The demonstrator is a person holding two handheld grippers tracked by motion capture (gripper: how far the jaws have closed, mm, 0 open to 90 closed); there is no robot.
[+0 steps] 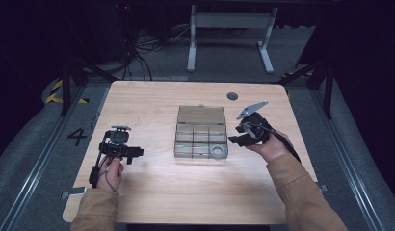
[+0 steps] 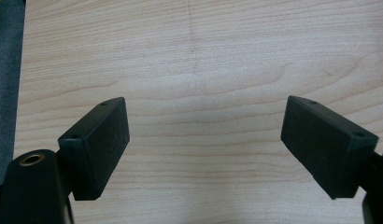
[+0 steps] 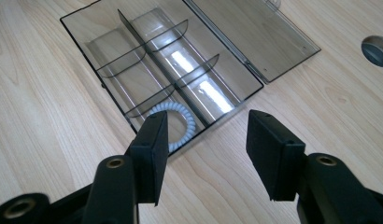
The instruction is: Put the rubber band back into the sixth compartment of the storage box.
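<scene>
A clear plastic compartment box (image 1: 201, 126) lies open in the middle of the wooden table (image 1: 186, 192), its lid (image 1: 201, 115) folded flat on the far side. A white coiled ring (image 1: 217, 150) rests in the box's near right compartment. My right gripper (image 1: 236, 139) hovers just to the right of that corner, open, with nothing between its pads. In the right gripper view the coiled ring (image 3: 182, 122) shows past the left pad of my right gripper (image 3: 208, 149), inside the box (image 3: 147, 60). My left gripper (image 1: 133, 154) sits at the table's left, open over bare wood (image 2: 206, 144).
A round grey cable hole (image 1: 232, 96) is set in the table behind the box, and it also appears as a hole (image 3: 376, 50) in the right gripper view. The box's other compartments look empty. Dark floor, cables and a white desk frame (image 1: 229, 33) lie beyond the table.
</scene>
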